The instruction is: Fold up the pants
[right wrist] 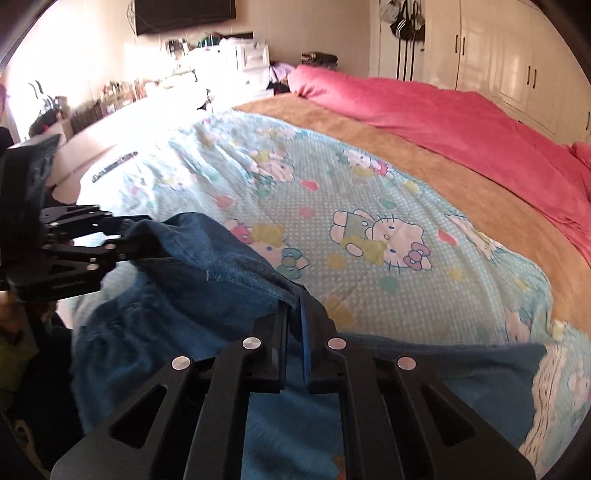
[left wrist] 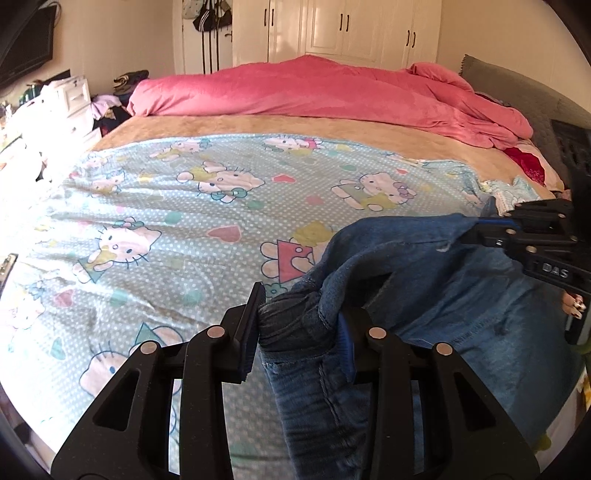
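Blue denim pants (left wrist: 461, 295) hang between my two grippers over the near edge of the bed. In the left wrist view my left gripper (left wrist: 301, 325) is shut on a thick bunched fold of the pants, the fabric filling the gap between its pads. My right gripper (left wrist: 484, 225) shows at the right, pinching the cloth's far edge. In the right wrist view my right gripper (right wrist: 295, 317) is shut on a thin edge of the pants (right wrist: 207, 258), and the left gripper (right wrist: 129, 243) holds the other end at the left. The cloth between them is lifted off the bed.
The bed carries a light blue cartoon-cat sheet (left wrist: 184, 206), a tan blanket (left wrist: 295, 125) and a bunched pink duvet (left wrist: 314, 88) at the far side. White wardrobes (left wrist: 343, 29) stand behind, cluttered white drawers (left wrist: 74, 99) at the left. A grey headboard (left wrist: 517, 88) is at the right.
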`<state>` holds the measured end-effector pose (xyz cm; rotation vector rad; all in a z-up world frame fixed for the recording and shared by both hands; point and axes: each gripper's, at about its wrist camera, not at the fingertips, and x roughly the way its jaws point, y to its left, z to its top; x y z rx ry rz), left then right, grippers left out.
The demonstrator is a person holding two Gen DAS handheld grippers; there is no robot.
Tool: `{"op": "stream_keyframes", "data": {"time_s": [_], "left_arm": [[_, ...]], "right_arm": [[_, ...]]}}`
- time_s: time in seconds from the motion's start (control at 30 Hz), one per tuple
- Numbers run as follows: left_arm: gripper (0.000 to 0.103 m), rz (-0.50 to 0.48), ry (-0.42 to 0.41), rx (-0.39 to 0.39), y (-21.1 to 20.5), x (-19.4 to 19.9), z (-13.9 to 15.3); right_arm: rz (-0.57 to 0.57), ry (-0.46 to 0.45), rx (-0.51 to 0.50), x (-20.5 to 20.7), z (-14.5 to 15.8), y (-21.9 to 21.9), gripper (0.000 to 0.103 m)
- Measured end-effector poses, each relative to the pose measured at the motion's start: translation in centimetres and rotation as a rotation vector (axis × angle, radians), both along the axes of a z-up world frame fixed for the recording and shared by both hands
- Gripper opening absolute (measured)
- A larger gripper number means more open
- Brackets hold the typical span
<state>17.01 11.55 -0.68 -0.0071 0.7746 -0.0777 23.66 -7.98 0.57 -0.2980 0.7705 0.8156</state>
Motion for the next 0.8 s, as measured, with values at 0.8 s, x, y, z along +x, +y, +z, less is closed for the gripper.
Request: {"op": "stream_keyframes", "data": {"time_s": [0.8], "left_arm": [[0.035,-0.092,0.109,0.083,-1.1,-11.7,-2.0]], "right_arm": [[0.162,-0.054,0.02,-20.5,-1.4,-2.8,0.005]]}}
